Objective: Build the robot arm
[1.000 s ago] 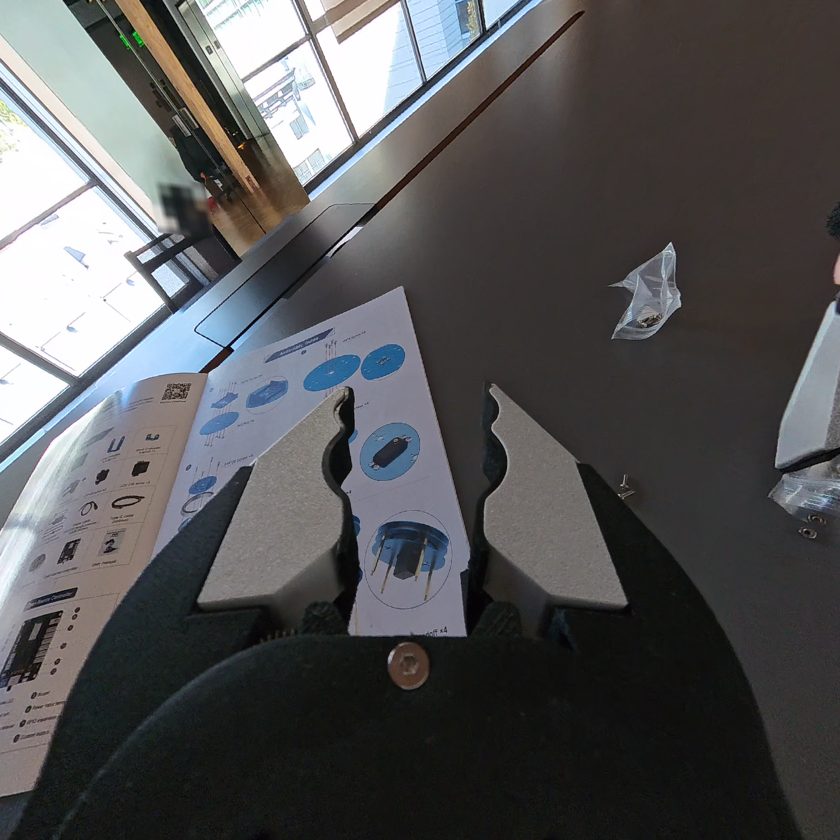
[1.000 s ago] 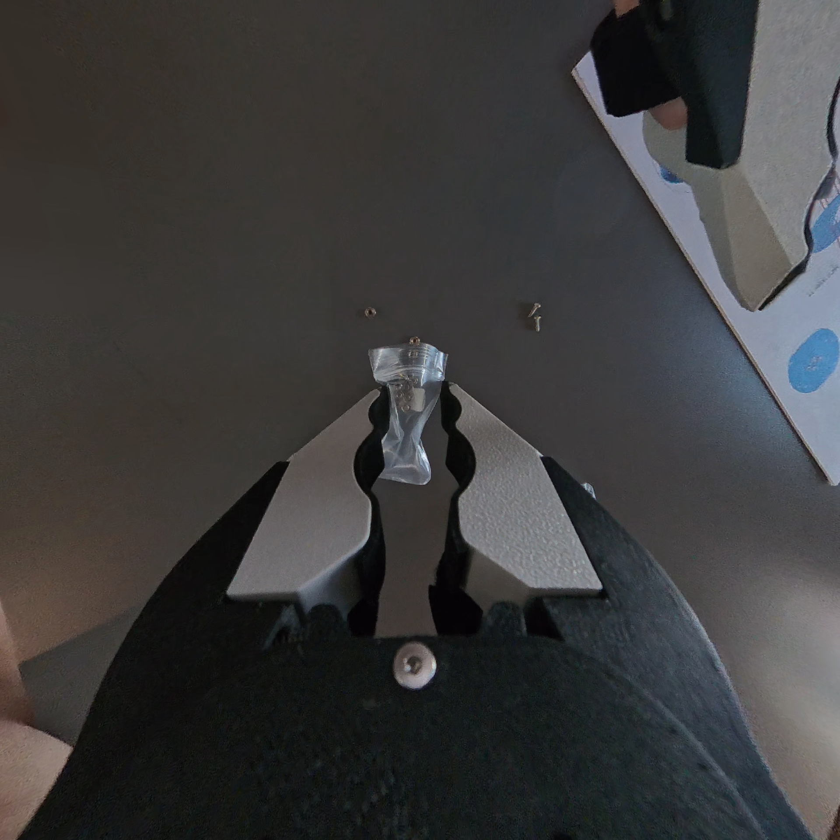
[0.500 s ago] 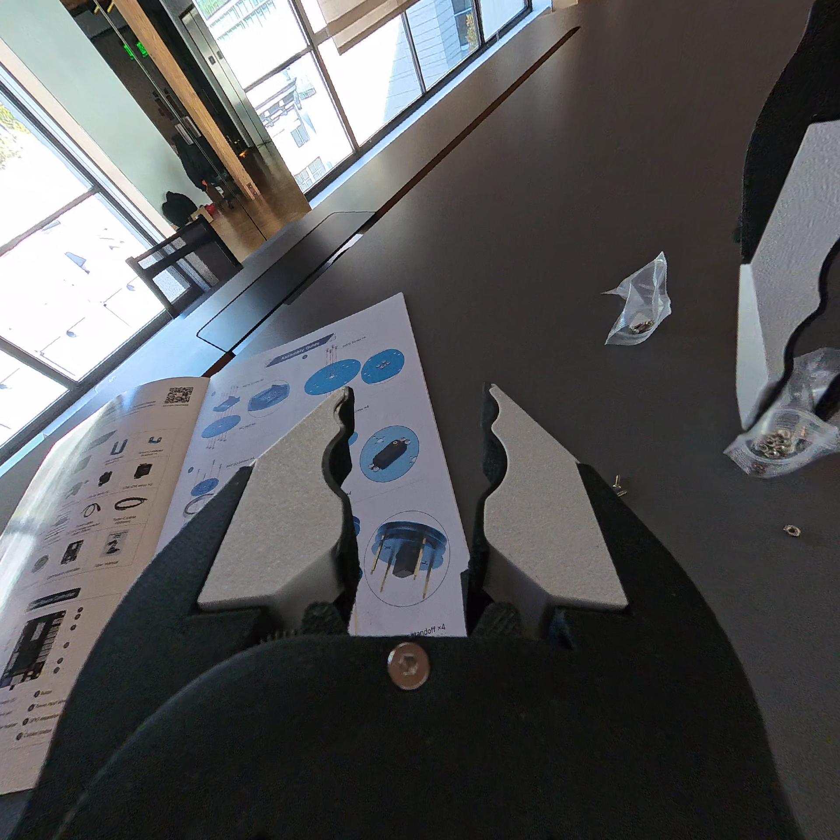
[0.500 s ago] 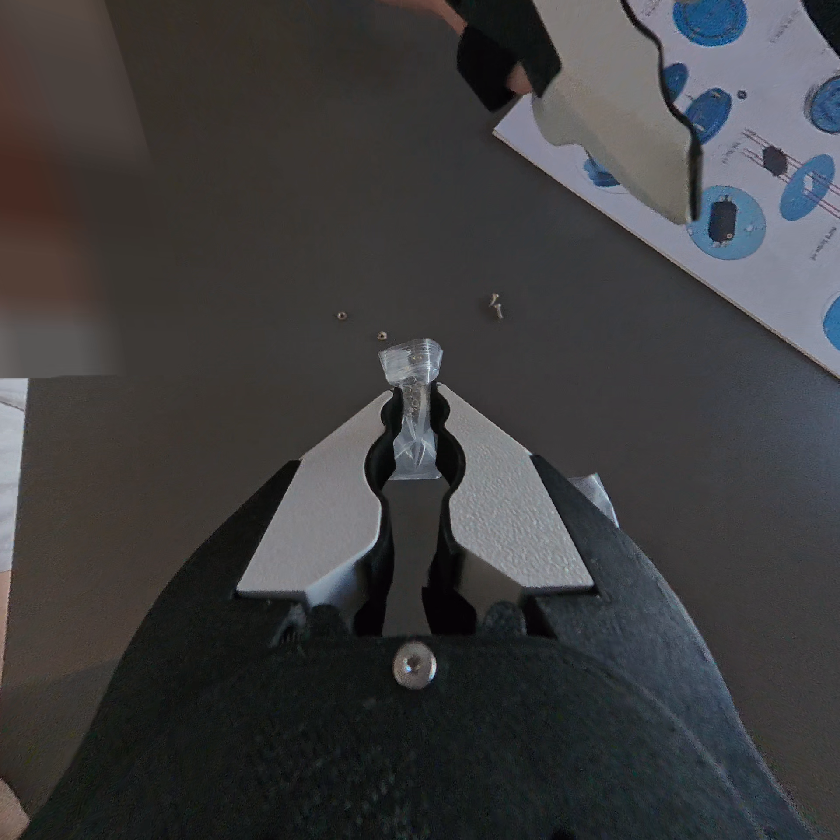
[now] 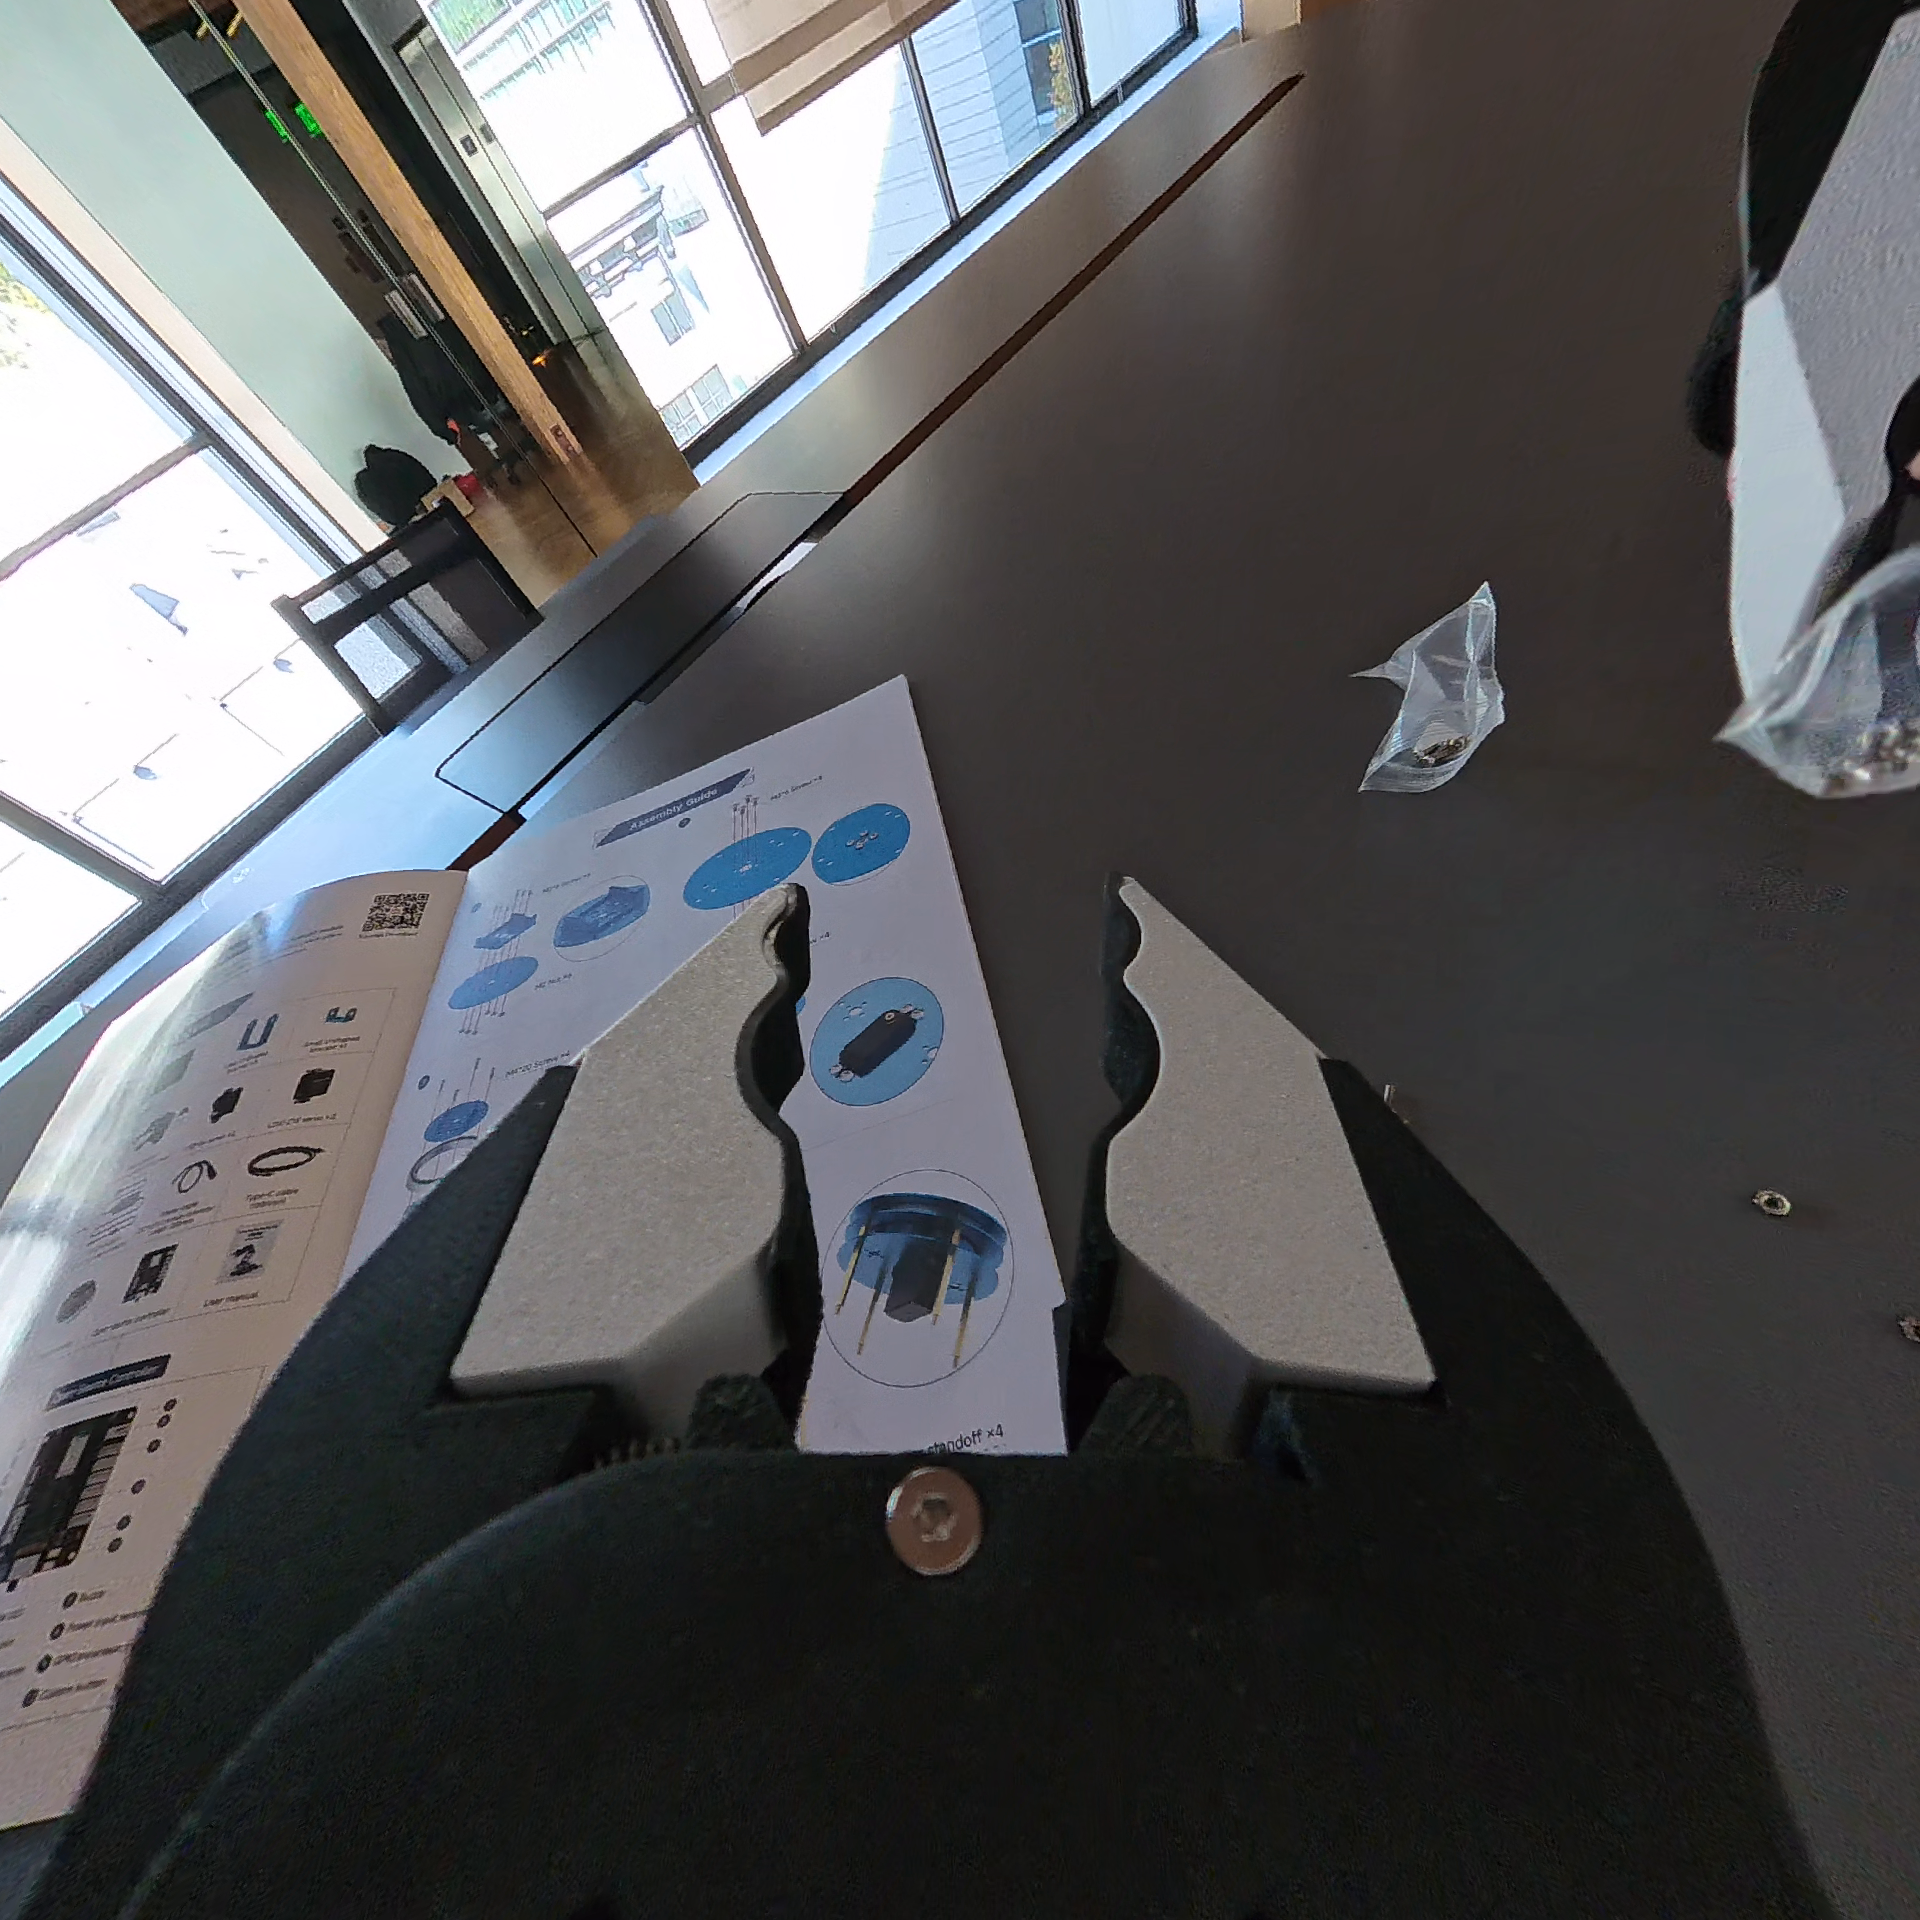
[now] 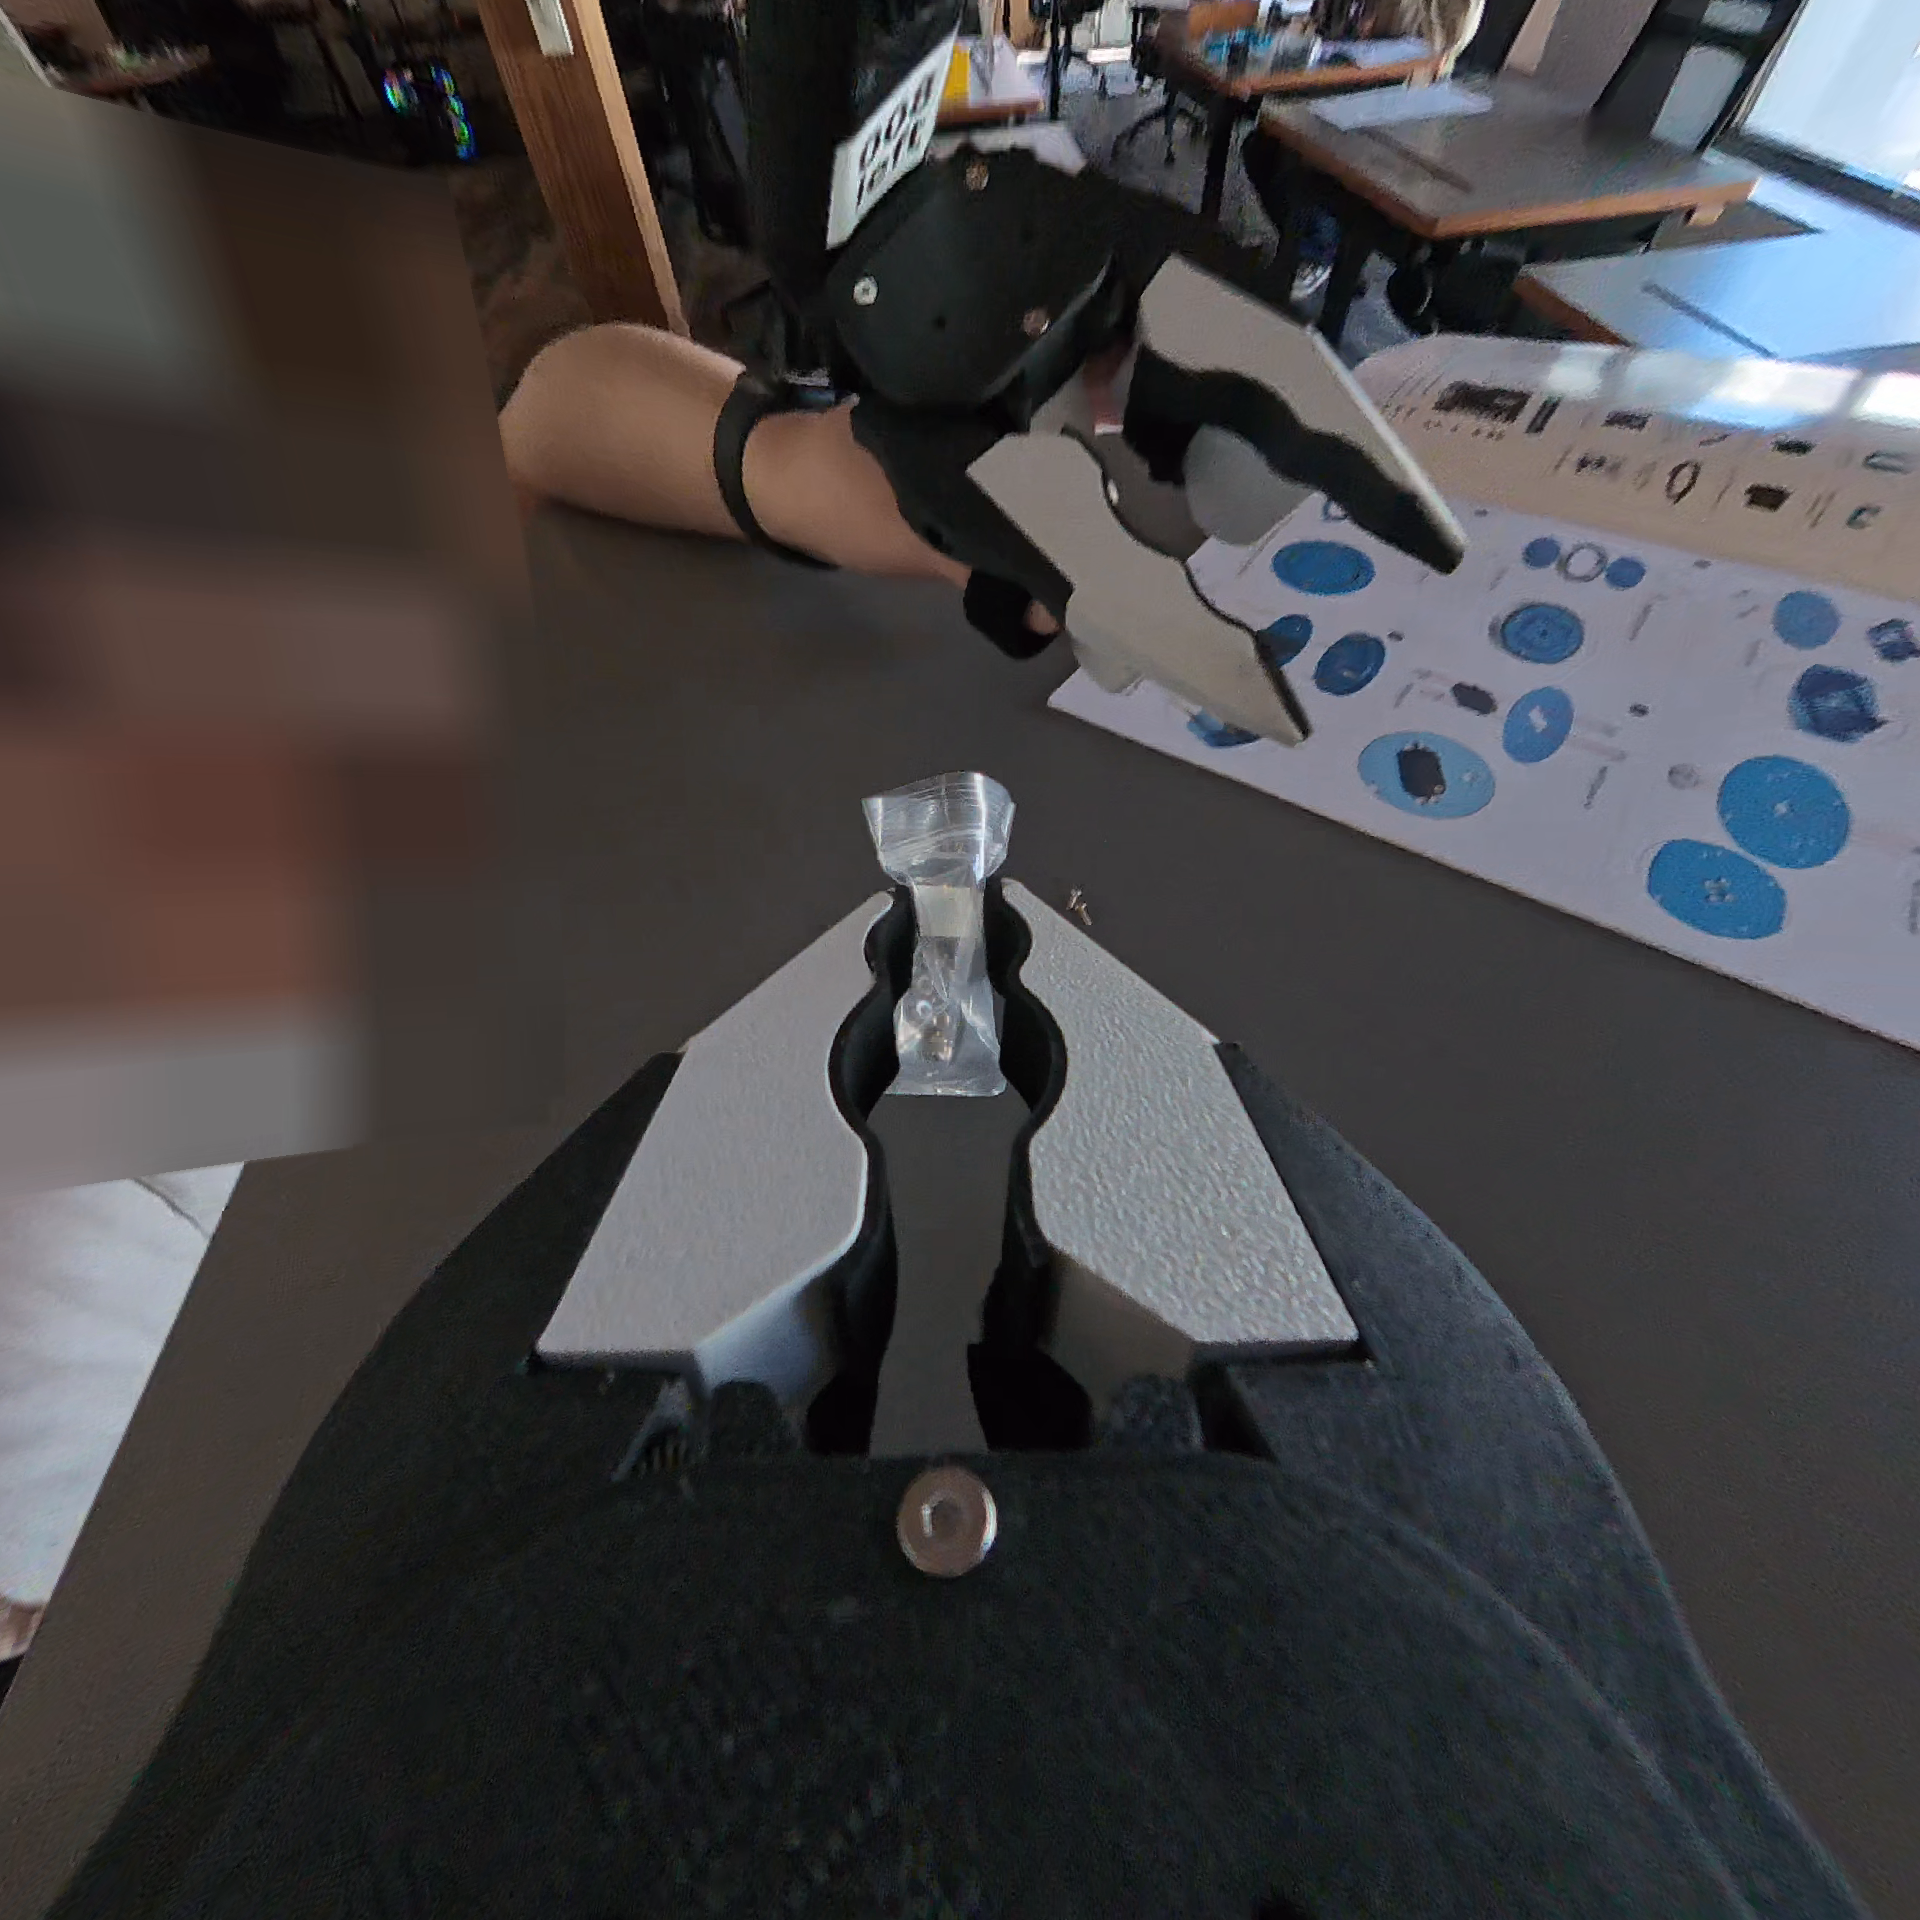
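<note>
My right gripper (image 6: 943, 902) is shut on a small clear plastic bag of screws and nuts (image 6: 940, 935) and holds it in the air above the dark table (image 6: 1351, 1091). The bag also shows at the right edge of the left wrist view (image 5: 1849, 717), hanging from the right gripper's fingers (image 5: 1808, 343). My left gripper (image 5: 956, 914) is open and empty, hovering over an open instruction booklet (image 5: 894, 831) with blue diagrams. In the right wrist view the left gripper (image 6: 1361, 634) hangs open over the booklet (image 6: 1662, 790).
A second small clear bag with hardware (image 5: 1439, 701) lies on the table. Loose nuts (image 5: 1769, 1202) and a loose screw (image 6: 1081, 906) lie on the table. A person's forearm (image 6: 665, 447) rests on the table edge. Windows and other tables stand beyond.
My right gripper has lifted the bag off the table and tilted up, so the room and the left gripper come into view. The left gripper has stayed open over the booklet.
</note>
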Demonstrator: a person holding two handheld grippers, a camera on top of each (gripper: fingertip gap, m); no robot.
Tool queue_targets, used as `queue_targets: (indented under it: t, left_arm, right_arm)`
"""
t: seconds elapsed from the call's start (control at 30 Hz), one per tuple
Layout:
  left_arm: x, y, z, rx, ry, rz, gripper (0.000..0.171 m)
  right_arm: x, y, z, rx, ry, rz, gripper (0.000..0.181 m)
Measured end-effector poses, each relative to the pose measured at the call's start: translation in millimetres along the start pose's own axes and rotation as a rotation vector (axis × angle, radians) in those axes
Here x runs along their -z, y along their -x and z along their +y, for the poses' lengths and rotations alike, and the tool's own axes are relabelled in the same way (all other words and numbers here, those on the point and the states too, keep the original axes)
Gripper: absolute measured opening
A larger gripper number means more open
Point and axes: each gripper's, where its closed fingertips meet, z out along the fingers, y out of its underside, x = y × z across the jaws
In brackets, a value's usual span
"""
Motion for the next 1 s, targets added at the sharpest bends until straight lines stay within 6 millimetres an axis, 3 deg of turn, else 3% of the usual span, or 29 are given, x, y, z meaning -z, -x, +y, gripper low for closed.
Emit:
queue_targets:
  t: [0.53,0.63,0.83,1.0]
  left_arm:
    - [0,-5,-1,-0.007,-0.005,0.02,0.055]
    - [0,-7,0,-0.011,0.001,0.024,0.055]
    - [-1,-11,1,-0.024,0.01,0.037,0.055]
    - [-2,-12,3,-0.029,0.017,0.039,0.055]
  right_arm:
    - [16,-11,-1,-0.047,-0.037,0.029,0.012]
    - [16,-17,13,-0.037,0.043,0.068,0.012]
    - [24,-26,75,-0.044,0.369,0.147,0.013]
    - [27,-29,79,-0.028,0.4,0.174,0.015]
